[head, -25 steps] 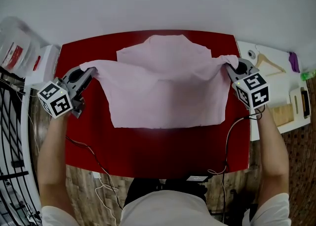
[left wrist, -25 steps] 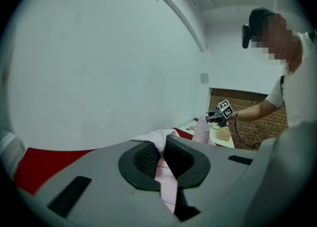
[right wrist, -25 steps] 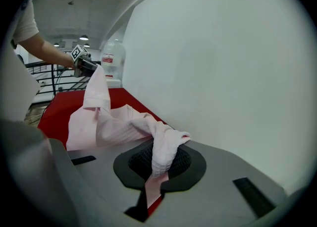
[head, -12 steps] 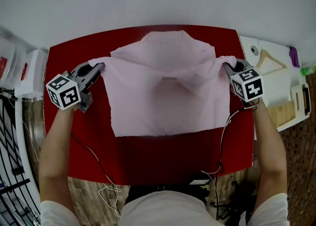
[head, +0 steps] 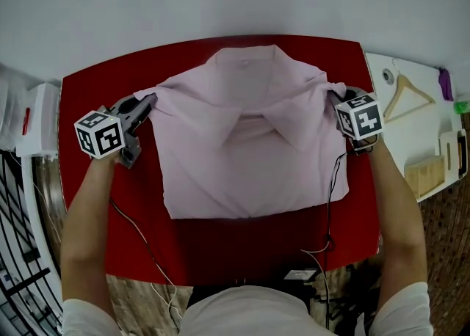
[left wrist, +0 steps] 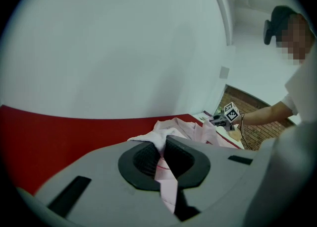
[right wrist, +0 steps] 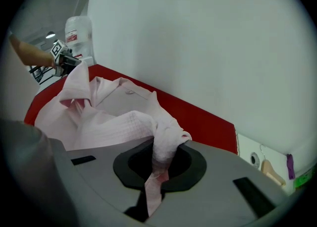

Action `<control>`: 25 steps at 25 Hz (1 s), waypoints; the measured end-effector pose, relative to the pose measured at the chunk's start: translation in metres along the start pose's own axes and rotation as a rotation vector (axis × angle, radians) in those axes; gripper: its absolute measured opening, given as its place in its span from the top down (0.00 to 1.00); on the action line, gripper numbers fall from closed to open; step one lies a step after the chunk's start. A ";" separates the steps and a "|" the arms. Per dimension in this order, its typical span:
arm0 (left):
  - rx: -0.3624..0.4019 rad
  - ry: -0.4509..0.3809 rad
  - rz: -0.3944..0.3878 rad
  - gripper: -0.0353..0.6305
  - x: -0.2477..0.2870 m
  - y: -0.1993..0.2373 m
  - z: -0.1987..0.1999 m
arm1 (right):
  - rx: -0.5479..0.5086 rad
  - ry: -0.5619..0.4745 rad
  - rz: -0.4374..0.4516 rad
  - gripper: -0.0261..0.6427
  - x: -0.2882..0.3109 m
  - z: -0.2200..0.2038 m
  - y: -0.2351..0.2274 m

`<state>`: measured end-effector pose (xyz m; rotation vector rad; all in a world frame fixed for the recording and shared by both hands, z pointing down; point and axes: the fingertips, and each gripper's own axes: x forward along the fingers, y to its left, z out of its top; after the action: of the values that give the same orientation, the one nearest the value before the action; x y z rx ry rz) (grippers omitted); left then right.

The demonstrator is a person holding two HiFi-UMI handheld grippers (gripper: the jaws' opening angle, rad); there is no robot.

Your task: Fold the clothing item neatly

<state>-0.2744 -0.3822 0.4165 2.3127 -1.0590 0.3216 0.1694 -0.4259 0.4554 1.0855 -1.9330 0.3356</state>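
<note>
A pale pink shirt point(head: 250, 144) lies spread on the red table point(head: 220, 243), its lower part flat, its upper corners lifted. My left gripper point(head: 150, 98) is shut on the shirt's left corner; in the left gripper view pink cloth point(left wrist: 166, 174) is pinched between the jaws of my left gripper point(left wrist: 161, 154). My right gripper point(head: 332, 94) is shut on the right corner, and in the right gripper view a bunched fold of the shirt point(right wrist: 166, 144) runs down into the jaws of my right gripper point(right wrist: 157, 167). Both held corners hang low over the table.
A white side table at the right holds a wooden hanger point(head: 407, 94), a wooden block point(head: 424, 174) and a tape roll point(head: 388, 75). A white box point(head: 33, 118) and a black wire rack point(head: 18, 246) stand at the left. Cables point(head: 147, 250) trail off the table's front edge.
Both grippers have come down and forward with the shirt's corners. The shirt's upper part has sunk and folded toward the table, and a V-shaped crease has formed at its middle.
</note>
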 end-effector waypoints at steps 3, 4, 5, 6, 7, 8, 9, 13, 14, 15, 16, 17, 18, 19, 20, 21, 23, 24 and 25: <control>-0.028 0.035 0.024 0.93 0.013 0.013 -0.011 | 0.035 0.055 0.017 0.92 0.019 -0.009 -0.003; -0.036 0.045 0.030 0.93 0.017 0.016 -0.014 | 0.053 0.070 0.021 0.92 0.024 -0.012 -0.004; -0.043 0.055 0.035 0.93 0.021 0.020 -0.016 | 0.073 0.080 0.023 0.92 0.029 -0.014 -0.006; -0.051 0.064 0.039 0.93 0.025 0.023 -0.019 | 0.093 0.086 0.025 0.92 0.034 -0.015 -0.008; -0.060 0.074 0.042 0.93 0.028 0.027 -0.021 | 0.111 0.091 0.028 0.92 0.038 -0.017 -0.009; -0.070 0.085 0.042 0.93 0.031 0.030 -0.023 | 0.128 0.094 0.034 0.92 0.042 -0.018 -0.009; -0.082 0.096 0.040 0.93 0.033 0.033 -0.026 | 0.142 0.095 0.043 0.92 0.045 -0.019 -0.009; -0.108 0.135 0.032 0.93 0.038 0.038 -0.036 | 0.175 0.076 0.083 0.92 0.049 -0.018 -0.008; -0.105 0.141 0.036 0.93 0.038 0.040 -0.038 | 0.179 0.071 0.087 0.92 0.049 -0.017 -0.008; -0.104 0.146 0.037 0.93 0.039 0.040 -0.039 | 0.180 0.069 0.088 0.92 0.049 -0.016 -0.009; -0.108 0.152 0.035 0.92 0.039 0.041 -0.041 | 0.179 0.071 0.089 0.92 0.048 -0.017 -0.010; -0.117 0.162 0.030 0.91 0.039 0.042 -0.043 | 0.178 0.074 0.092 0.92 0.049 -0.017 -0.010; -0.131 0.175 0.024 0.90 0.039 0.042 -0.045 | 0.174 0.077 0.096 0.92 0.049 -0.017 -0.010; -0.148 0.192 0.018 0.88 0.038 0.044 -0.047 | 0.171 0.079 0.101 0.91 0.049 -0.016 -0.010; -0.166 0.213 0.013 0.87 0.038 0.046 -0.050 | 0.170 0.080 0.106 0.91 0.049 -0.015 -0.011; -0.181 0.234 0.009 0.86 0.037 0.048 -0.052 | 0.175 0.082 0.112 0.91 0.048 -0.014 -0.012; -0.200 0.276 0.003 0.85 0.037 0.051 -0.052 | 0.202 0.091 0.126 0.90 0.049 -0.014 -0.013; -0.203 0.297 0.001 0.85 0.037 0.052 -0.052 | 0.219 0.097 0.132 0.90 0.049 -0.015 -0.013; -0.203 0.318 0.000 0.85 0.036 0.054 -0.051 | 0.234 0.103 0.136 0.89 0.050 -0.015 -0.014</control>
<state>-0.2899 -0.4024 0.4951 2.0005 -0.8881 0.5357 0.1771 -0.4532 0.5012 1.0639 -1.9129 0.6942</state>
